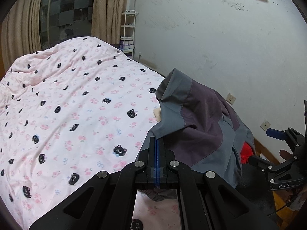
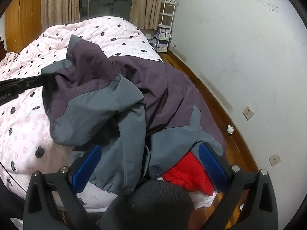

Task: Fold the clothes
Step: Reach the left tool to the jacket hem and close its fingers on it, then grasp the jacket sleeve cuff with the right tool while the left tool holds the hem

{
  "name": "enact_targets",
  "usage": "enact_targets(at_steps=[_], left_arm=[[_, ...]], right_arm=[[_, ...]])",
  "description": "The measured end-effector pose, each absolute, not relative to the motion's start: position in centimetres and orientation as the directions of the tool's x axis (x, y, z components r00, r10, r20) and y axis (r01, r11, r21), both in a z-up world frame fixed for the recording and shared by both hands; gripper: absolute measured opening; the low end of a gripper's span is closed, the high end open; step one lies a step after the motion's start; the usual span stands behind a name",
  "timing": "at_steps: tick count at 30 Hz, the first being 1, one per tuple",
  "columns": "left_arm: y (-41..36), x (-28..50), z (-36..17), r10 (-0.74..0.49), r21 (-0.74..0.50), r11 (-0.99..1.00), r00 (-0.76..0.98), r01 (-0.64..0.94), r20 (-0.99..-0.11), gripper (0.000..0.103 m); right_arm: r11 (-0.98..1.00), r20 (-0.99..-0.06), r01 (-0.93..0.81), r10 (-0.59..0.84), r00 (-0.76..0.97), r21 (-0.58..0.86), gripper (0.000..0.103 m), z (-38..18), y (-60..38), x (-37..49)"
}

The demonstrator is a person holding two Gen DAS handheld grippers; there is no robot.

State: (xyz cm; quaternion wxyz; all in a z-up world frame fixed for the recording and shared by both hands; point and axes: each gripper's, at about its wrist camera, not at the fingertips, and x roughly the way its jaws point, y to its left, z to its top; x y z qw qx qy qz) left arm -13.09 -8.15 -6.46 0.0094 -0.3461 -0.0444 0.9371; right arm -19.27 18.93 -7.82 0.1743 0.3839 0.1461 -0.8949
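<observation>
A grey and purple jacket [image 1: 201,118] lies bunched at the right edge of the bed [image 1: 76,105]. My left gripper [image 1: 157,140] is shut on the jacket's grey edge and holds that part lifted off the cover. In the right wrist view the same left gripper [image 2: 43,77] reaches in from the left, pinching the jacket [image 2: 107,80]. My right gripper [image 2: 149,161] stands wide open at the near end of the jacket. A grey sleeve hangs between its blue pads [image 2: 87,166], which do not press on it. The right gripper [image 1: 264,146] also shows at the far right of the left wrist view.
A red garment [image 2: 186,172] lies under the jacket's near end. A black chair back [image 2: 149,201] sits just below the right gripper. The pink cat-print cover [image 2: 23,134] spreads left. Wooden floor [image 2: 220,103], a white wall and a white shelf rack [image 2: 166,25] are on the right.
</observation>
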Motion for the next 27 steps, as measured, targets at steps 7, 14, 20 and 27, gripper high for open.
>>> enact_targets(at_steps=[7, 14, 20, 27], left_arm=[[-9.8, -11.5, -5.6, 0.013, -0.104, -0.992, -0.777, 0.068, -0.630, 0.000], [-12.0, -9.7, -4.7, -0.040, -0.109, -0.985, -0.793, 0.133, -0.608, 0.000], [-14.1, -8.3, -4.1, -0.078, -0.118, -0.976, -0.799, 0.183, -0.596, 0.000], [-15.3, -7.4, -4.2, -0.094, -0.125, -0.970, -0.799, 0.208, -0.594, 0.000]], right_arm=[[-0.887, -0.739, 0.443, -0.212, -0.639, -0.128, 0.102, -8.1, 18.8, -18.5], [-0.877, -0.747, 0.463, -0.223, -0.627, -0.126, 0.089, -8.5, 18.1, -18.5], [-0.852, -0.769, 0.510, -0.247, -0.590, -0.117, 0.079, -9.7, 15.9, -18.5], [-0.802, -0.803, 0.585, -0.268, -0.533, -0.121, 0.014, -11.1, 13.1, -17.6]])
